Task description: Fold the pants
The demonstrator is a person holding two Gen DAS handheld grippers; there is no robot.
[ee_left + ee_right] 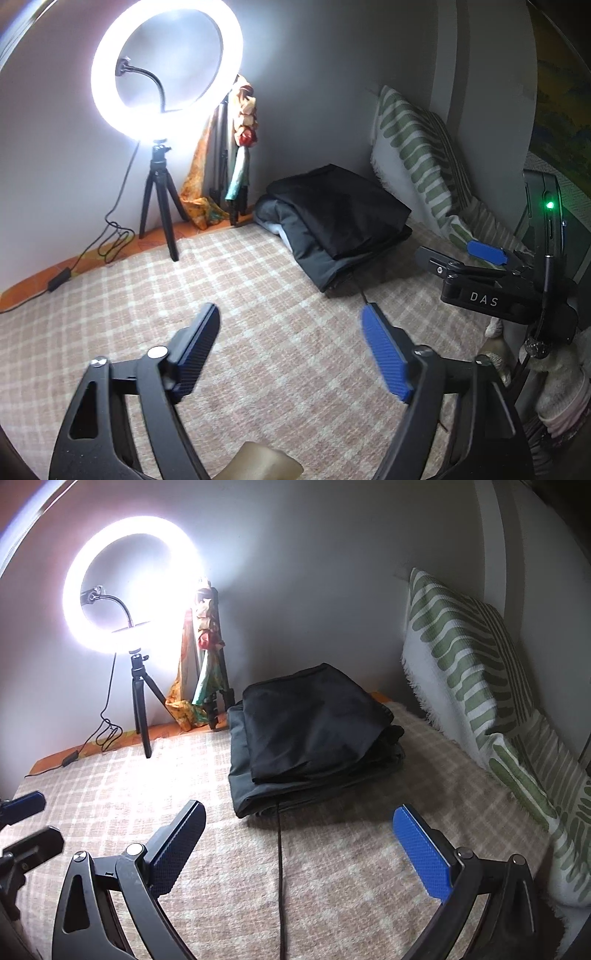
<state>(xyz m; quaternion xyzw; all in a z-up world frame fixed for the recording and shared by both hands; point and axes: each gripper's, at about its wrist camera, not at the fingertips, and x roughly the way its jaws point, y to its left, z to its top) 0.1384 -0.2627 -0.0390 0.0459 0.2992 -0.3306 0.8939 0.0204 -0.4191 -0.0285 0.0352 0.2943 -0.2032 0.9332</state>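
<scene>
Pants (pixel 314 731) folded in a stack on blanket (pixel 332 867); left gripper (pixel 291 332) and right gripper (pixel 299 834) both spread wide, empty, short of stack.

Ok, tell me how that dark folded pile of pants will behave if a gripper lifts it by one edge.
The pants are likely floppy: soft stacked layers sag at the edges. Lifting one edge would probably unfold the pile. The plaid blanket beneath may drag against it.

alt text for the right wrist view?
Open right tool hovers over a checked blanket, empty, pointing at folded dark pants stacked near the wall. A lit ring light on a tripod stands left; a green-striped pillow leans right.
</scene>
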